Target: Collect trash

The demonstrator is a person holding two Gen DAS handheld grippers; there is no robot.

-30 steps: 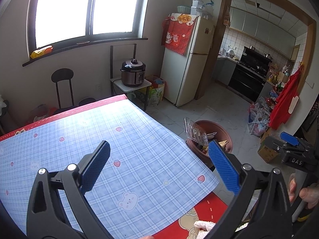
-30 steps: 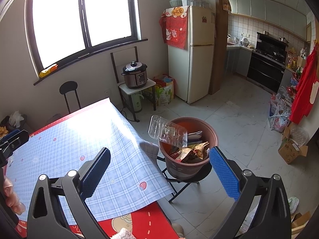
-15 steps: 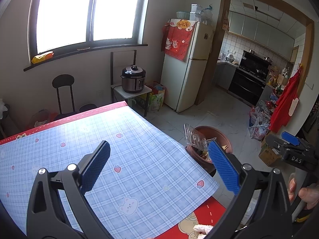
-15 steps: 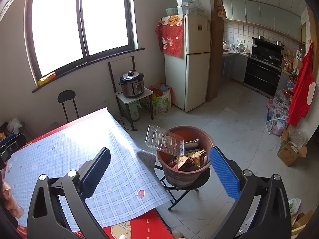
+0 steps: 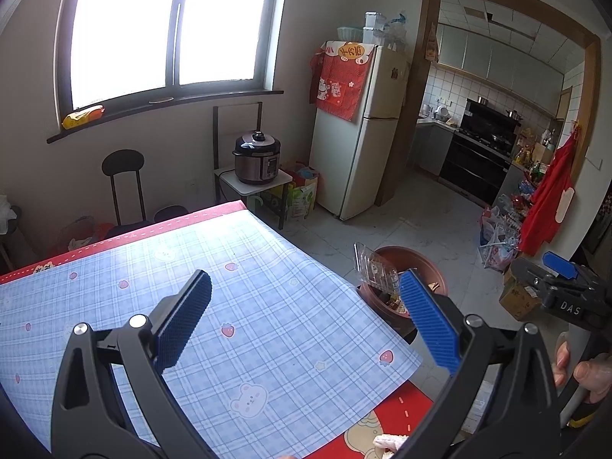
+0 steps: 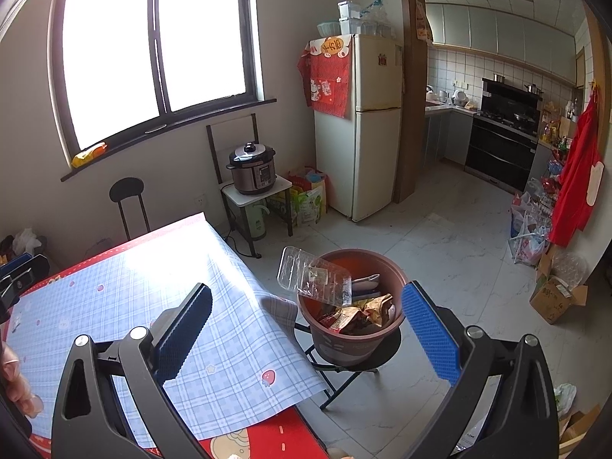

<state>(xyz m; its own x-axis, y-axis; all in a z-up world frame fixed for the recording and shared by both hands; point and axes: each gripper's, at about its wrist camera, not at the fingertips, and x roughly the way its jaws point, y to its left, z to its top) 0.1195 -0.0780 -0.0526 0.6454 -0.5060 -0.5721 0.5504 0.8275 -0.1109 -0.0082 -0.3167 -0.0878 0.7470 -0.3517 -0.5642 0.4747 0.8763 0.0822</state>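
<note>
Both tongs are seen spread wide, with nothing held between the blue ribbed pads. The round reddish-brown plastic bin (image 6: 354, 306) is found at centre frame in the right wrist view, directly ahead of the right tongs (image 6: 306, 329), on a black folding stool beside the blue-checked cloth-covered surface (image 6: 114, 306). A clear plastic clamshell tray (image 6: 313, 279) is propped on the bin's left rim, its long axis slanting down to the right (crumpled wrappers lie beneath). From the left tongs (image 5: 304, 321) the bin (image 5: 420, 264) is placed to the right, past the surface edge; the right hand is judged nearer.

Bright window (image 6: 153, 57), pale tiled floor (image 6: 440, 237)
</note>
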